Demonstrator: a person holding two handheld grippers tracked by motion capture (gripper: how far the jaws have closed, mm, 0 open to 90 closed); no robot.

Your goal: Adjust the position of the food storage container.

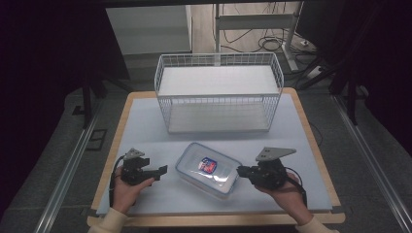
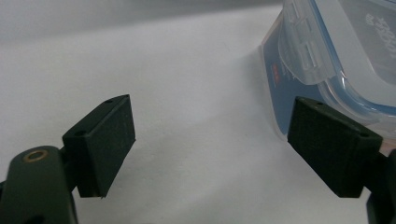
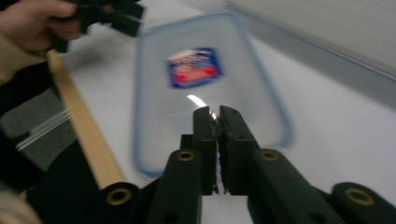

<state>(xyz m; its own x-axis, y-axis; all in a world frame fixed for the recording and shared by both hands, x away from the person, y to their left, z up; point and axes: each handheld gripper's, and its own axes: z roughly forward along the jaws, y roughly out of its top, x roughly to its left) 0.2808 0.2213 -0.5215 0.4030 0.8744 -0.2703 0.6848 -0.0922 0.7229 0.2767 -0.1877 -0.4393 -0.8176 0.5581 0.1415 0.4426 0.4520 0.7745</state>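
Observation:
A clear plastic food container (image 1: pixel 208 170) with a blue-rimmed clip lid and a red and blue label lies flat on the table's near middle. My left gripper (image 1: pixel 163 169) is just left of it, open, with nothing between its jaws; in the left gripper view the container's clip corner (image 2: pixel 327 56) sits beside the right pad (image 2: pixel 334 144). My right gripper (image 1: pixel 239 170) is at the container's right end, shut, with its jaws pressed together and empty. In the right gripper view the container (image 3: pixel 205 88) stretches away beyond the shut tips (image 3: pixel 214 112).
A white wire basket (image 1: pixel 218 92) stands at the back middle of the pale blue table top (image 1: pixel 145 121). The wooden table edge (image 3: pixel 84 126) runs close by the left hand (image 3: pixel 32 23). Cables and a desk frame (image 1: pixel 291 43) lie on the floor behind.

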